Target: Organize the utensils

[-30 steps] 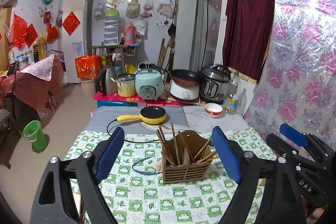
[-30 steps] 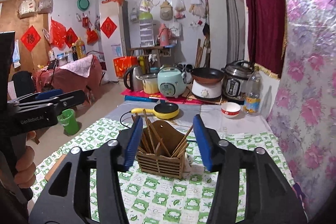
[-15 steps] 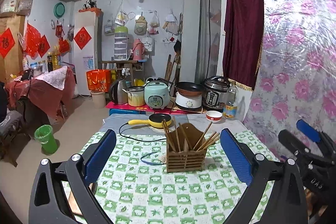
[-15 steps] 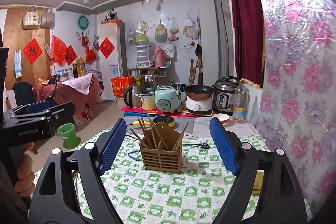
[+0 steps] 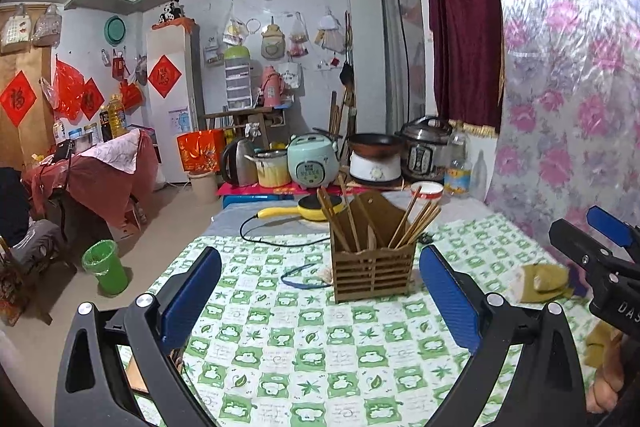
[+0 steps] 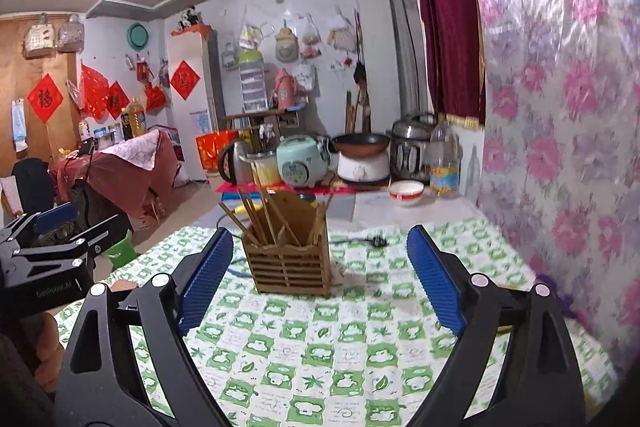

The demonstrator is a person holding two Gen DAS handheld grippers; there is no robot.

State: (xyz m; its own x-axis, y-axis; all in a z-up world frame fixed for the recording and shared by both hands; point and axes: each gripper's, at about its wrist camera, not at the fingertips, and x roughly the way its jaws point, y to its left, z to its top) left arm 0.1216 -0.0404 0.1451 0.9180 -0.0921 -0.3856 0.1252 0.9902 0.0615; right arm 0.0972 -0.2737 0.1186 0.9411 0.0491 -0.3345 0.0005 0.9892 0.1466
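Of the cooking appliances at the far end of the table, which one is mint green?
The rice cooker, between the yellow pot and the white cooker carrying a dark pan. The pressure cooker is steel and black.

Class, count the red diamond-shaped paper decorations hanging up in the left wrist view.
3. One red diamond on the brown panel at far left, one among the red bags beside it, one on the white cabinet. More may hide behind the bags.

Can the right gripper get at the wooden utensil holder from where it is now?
Probably yes. The right gripper is open and empty, and the wooden utensil holder stands just ahead between its fingers, with only bare tablecloth between them.
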